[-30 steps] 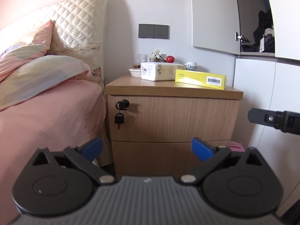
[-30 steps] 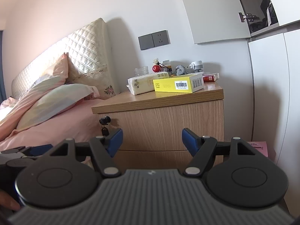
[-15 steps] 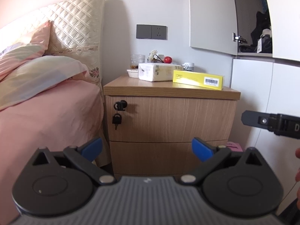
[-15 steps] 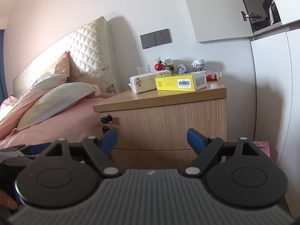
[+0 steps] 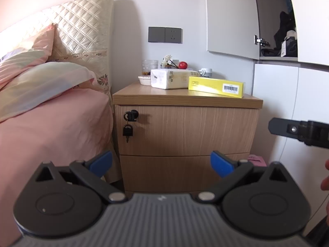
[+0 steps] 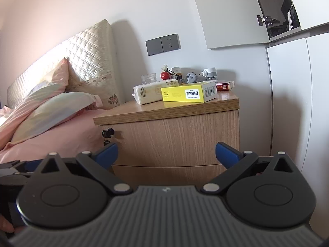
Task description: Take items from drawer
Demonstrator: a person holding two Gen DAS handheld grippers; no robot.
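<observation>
Facing wooden nightstand, pink bed beside

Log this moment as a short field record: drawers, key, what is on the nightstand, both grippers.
nightstand: wooden, beside the bed
top drawer: shut, key hanging from its lock
bottom drawer: shut
on top: yellow box, tissue pack, glass, small clutter behind
left gripper: open, empty, short of the nightstand
right gripper: open, empty, short of the nightstand
</observation>
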